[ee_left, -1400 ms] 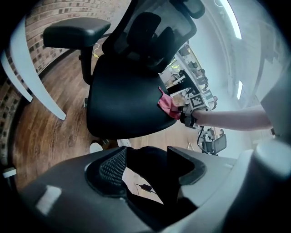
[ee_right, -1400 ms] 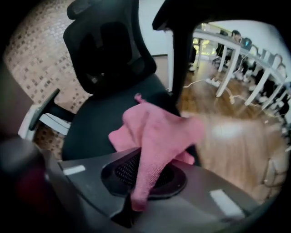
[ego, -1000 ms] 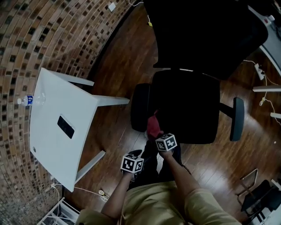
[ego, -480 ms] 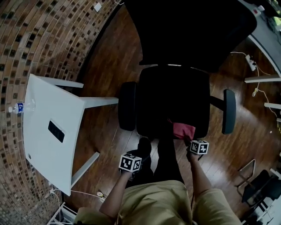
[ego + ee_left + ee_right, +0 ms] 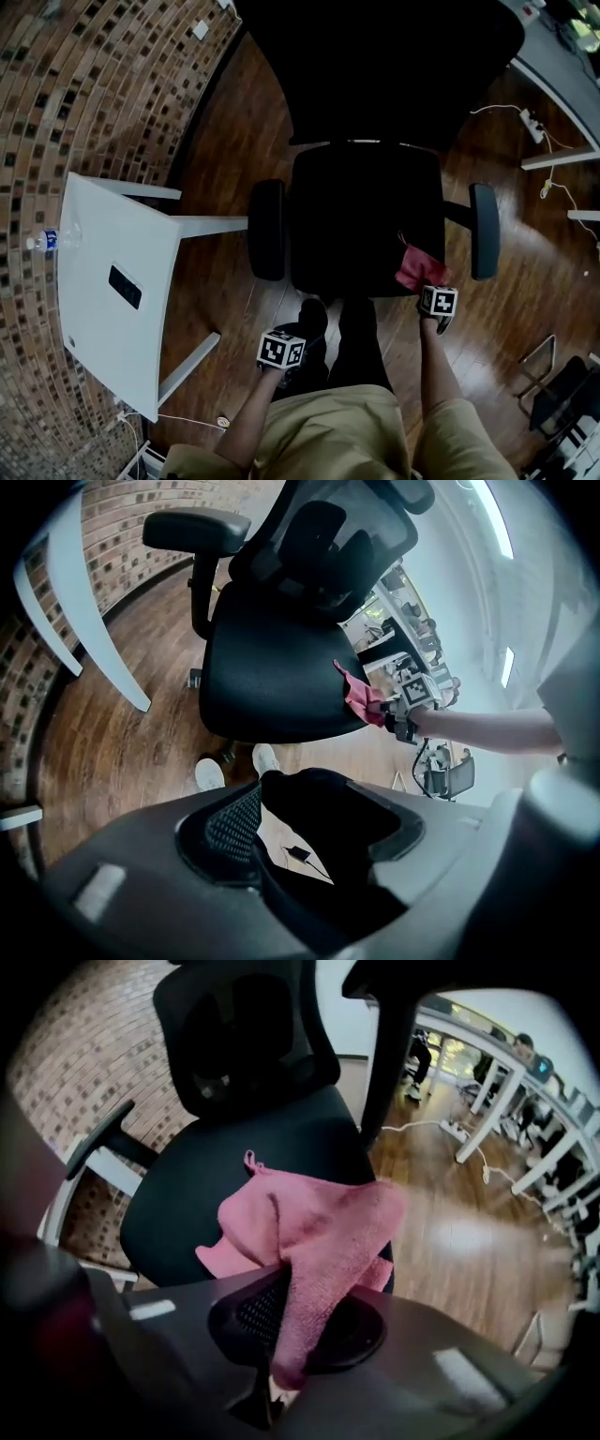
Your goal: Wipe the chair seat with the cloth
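- Right gripper (image 5: 429, 289) is clamped on the pink cloth (image 5: 412, 266). In the right gripper view a fold of it runs straight down between the jaws, and the rest bunches up in front.
- The cloth sits at the near right corner of the chair seat (image 5: 361, 216), right on the edge. Can't quite tell from the head view whether it's pressed flat on the seat or half hanging off. It's dark down there.
- Left gripper (image 5: 309, 855) has its jaws apart with nothing in them. It hangs low, near the front of the seat, touching nothing.
- Stuff I'd worry about from here:
- The cloth is at the rim, so any stroke going further right or nearer just wipes air and the loose part flops over the side.
- The right armrest (image 5: 483, 244) is just beside that corner. A wide sweep would bump the gripper into it.
- Only one fold is pinched. Dragging hard across the grippy seat fabric could tug it out.
- Office chairs swivel and roll. With the left one not steadying anything, a firm push toward the far side could turn the seat instead of cleaning it.
- Most of the seat looks like it needs covering, so my guess is we're nowhere near done.
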### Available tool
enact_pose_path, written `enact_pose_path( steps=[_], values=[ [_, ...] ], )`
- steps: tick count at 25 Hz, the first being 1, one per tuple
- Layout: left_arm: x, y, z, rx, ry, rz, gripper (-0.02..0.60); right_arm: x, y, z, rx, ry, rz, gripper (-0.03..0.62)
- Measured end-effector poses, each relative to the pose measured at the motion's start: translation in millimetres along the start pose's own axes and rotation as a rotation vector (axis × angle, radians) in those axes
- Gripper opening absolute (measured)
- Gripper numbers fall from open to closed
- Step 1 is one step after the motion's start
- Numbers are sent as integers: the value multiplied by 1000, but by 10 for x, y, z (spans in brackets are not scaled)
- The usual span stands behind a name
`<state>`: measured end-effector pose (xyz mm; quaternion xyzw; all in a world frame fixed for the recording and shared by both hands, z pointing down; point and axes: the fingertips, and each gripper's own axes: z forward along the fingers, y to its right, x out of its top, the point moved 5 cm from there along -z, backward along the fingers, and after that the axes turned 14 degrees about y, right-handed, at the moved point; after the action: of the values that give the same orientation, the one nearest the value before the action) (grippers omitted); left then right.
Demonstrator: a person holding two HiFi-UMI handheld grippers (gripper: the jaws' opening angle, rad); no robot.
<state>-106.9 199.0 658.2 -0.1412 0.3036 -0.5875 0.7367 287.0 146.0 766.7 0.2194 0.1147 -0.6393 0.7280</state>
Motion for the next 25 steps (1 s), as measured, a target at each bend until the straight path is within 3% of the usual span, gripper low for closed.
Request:
enact_pose_path(
  steps=[6,9,12,18,21,25],
  values=[
    [133,26,-53,-9,41,16,264,78,55,-28,179,6,126,17],
    [206,83,-133,-37,60,42,265,198,-141,-288,250,104,202,15],
    [506,215,-220,-80,121,114,264,418,-565,-788,271,254,160,15],
    [1220,752,-741,-148,349,253,259,942,-1217,-2194,255,616,63,15],
    [1482,1096,-1033,-138,516,401,250,1182,-1278,-2684,256,745,8,15],
    [1688,1568,-1527,-94,739,462,250,1585,-1388,-3249,322,920,-111,15]
  ],
)
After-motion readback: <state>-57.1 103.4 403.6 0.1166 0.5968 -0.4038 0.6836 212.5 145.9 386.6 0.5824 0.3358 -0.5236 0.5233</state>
